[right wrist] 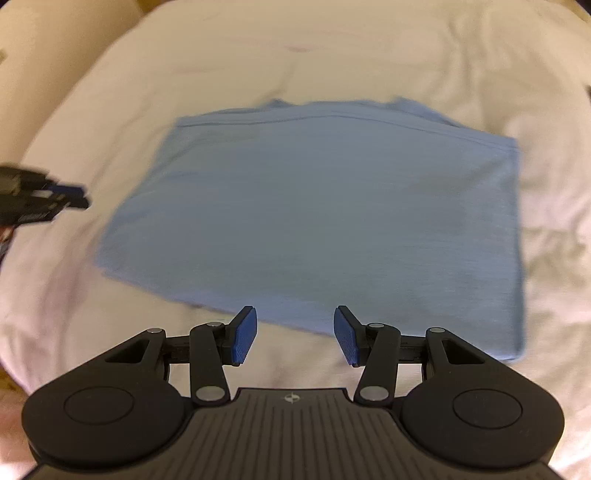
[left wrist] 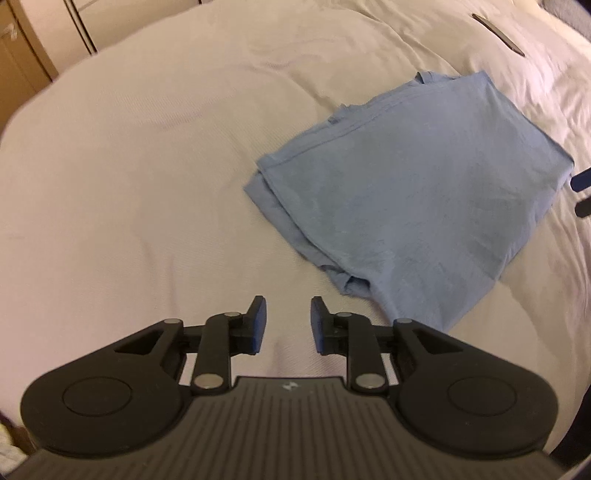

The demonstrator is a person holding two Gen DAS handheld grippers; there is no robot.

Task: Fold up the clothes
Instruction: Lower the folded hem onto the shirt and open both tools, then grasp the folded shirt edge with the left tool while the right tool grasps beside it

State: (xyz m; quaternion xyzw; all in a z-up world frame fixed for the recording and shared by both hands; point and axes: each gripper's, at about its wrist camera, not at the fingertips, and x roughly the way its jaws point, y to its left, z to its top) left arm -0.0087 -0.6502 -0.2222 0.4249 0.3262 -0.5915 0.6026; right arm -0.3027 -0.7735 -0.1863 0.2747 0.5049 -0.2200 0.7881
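Your left gripper (left wrist: pixel 288 323) hangs over bare bedding with its blue pads a modest gap apart and nothing between them. Only this view shows what lies past it: the blue garment (left wrist: pixel 399 188) folded into a flat stack up and to the right, its layered edges and a bunched corner facing you, clear of the fingers. Farther back, on the white bed cover (left wrist: pixel 147 166), lies a thin dark object (left wrist: pixel 498 34) which you cannot identify, and wooden furniture (left wrist: pixel 26 55) shows at the far left.

Your right gripper (right wrist: pixel 294 338) stands wider apart and also holds nothing; the near edge of the garment (right wrist: pixel 314 214) passes just behind its fingertips, though you cannot tell whether they touch it. Here the garment fills the middle, motion-blurred, with the left gripper (right wrist: pixel 79 197) showing beside its left edge.
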